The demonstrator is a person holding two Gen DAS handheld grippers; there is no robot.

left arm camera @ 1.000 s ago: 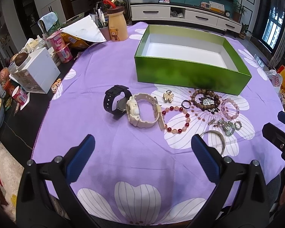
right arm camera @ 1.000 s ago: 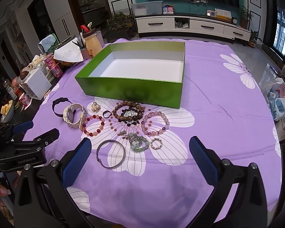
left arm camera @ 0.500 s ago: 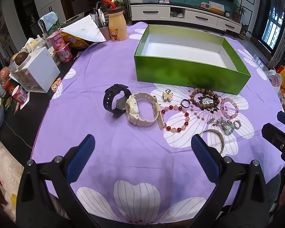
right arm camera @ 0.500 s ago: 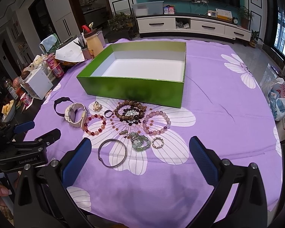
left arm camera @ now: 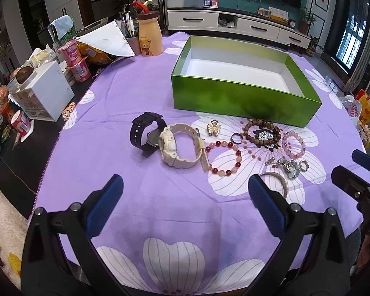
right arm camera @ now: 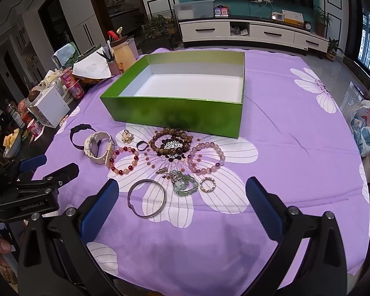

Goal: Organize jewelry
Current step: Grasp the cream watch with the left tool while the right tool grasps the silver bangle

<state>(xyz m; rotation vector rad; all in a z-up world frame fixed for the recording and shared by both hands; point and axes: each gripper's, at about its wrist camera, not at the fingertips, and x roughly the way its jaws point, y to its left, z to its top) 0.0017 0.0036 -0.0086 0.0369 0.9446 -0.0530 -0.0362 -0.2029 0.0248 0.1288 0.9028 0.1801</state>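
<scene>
Both tongs, left (left arm camera: 185, 207) & right (right arm camera: 182, 207), spread wide, hovering level above purple cloth (left arm camera: 135, 93), gripping nothing.

The left finger (left arm camera: 266, 204) hides part of the silver bangle (left arm camera: 281, 182) (its near rim).

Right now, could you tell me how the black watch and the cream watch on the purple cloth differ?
The black watch is dark and slimmer; the cream watch is pale and bulkier. The black watch lies furthest left in the row, while the cream watch sits between it and the red bead bracelet. Both rest on their sides with straps looped, touching each other, outside the green box.
</scene>
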